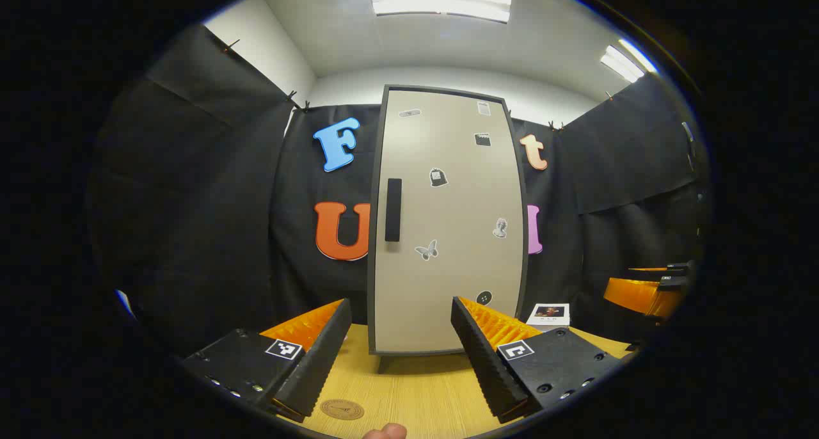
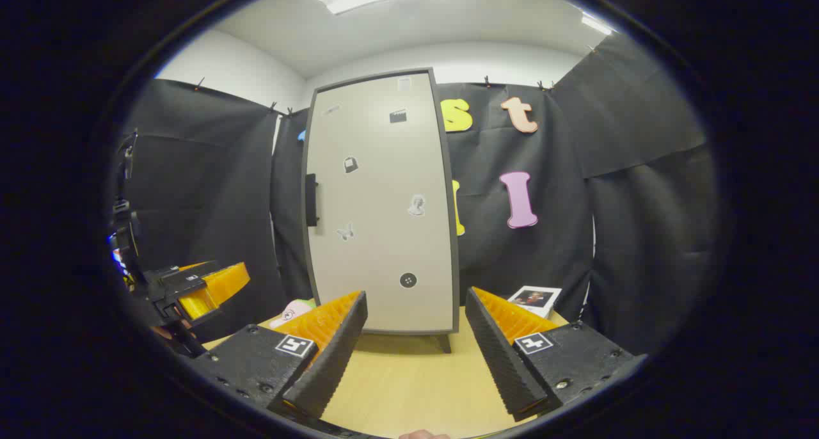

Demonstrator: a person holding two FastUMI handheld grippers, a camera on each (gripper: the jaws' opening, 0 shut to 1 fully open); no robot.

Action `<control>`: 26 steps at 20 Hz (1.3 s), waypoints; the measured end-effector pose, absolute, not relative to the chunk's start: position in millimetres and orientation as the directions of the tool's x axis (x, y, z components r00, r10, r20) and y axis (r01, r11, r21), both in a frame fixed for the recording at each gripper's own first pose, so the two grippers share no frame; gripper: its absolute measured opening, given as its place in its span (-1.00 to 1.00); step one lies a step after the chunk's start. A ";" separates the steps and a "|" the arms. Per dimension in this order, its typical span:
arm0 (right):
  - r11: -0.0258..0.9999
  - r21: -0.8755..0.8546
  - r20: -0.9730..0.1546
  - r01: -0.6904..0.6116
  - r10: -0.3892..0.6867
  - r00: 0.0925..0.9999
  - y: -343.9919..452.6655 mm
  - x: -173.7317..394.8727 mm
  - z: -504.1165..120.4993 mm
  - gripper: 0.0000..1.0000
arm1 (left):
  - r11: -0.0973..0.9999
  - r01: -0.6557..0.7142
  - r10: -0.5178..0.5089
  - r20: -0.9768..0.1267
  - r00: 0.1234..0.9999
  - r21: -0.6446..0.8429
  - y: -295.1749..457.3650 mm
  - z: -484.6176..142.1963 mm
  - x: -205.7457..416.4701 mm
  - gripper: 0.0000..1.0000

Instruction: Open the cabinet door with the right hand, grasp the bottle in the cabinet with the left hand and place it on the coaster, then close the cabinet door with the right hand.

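Left gripper view: a tall pale cabinet (image 1: 448, 221) stands upright on a light wooden counter (image 1: 422, 394), straight ahead of the left hand-held gripper (image 1: 400, 356). Its door (image 1: 461, 266) is closed, so the bottle inside cannot be seen. A dark vertical handle (image 1: 393, 210) sits near the door's left edge, and small stickers are scattered over the door face. The left hand-held gripper is released, its two fingers spread wide with nothing between them, and the cabinet's lower edge shows through the gap. A round brown coaster (image 1: 342, 409) lies flat on the counter just beside the left finger, nearer the camera than the cabinet. A small white card with a picture (image 1: 549, 313) lies on the counter to the right of the cabinet's foot. At the far right edge, the right hand-held gripper (image 1: 665, 285) shows, well apart from the cabinet.

Right gripper view: the same cabinet (image 2: 384, 202) stands ahead and slightly left of the right hand-held gripper (image 2: 416, 356), which is also released and holds nothing. The handle (image 2: 311, 199) is on the door's far left edge. The picture card (image 2: 536, 298) lies just beyond the right finger, and a small pink toy (image 2: 291, 312) peeks out behind the left finger.
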State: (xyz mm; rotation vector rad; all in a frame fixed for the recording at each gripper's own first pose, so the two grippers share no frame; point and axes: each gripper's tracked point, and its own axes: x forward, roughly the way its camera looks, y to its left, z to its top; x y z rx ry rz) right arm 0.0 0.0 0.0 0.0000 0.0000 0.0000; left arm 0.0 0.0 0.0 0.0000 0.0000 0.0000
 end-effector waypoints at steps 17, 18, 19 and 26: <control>0.997 -0.018 0.031 -0.077 0.078 0.996 21.4 12.7 19.9 0.98 | 1.000 -0.001 0.001 0.004 1.000 0.029 -0.8 2.6 -2.0 0.89; 0.995 -0.024 0.035 -0.093 0.094 0.995 25.5 16.9 25.7 0.89 | 1.000 -0.003 0.003 0.003 1.000 0.031 -0.3 2.5 -2.7 0.89; 0.993 -0.030 0.035 -0.112 0.113 0.993 30.5 23.5 29.9 0.97 | 1.000 -0.006 0.006 0.002 1.000 0.029 1.2 1.6 -4.3 0.89; 0.957 -0.043 0.041 -0.288 0.289 0.956 90.7 88.7 66.3 0.97 | 1.000 -0.022 0.022 -0.009 1.000 0.002 5.0 -0.5 -19.0 0.89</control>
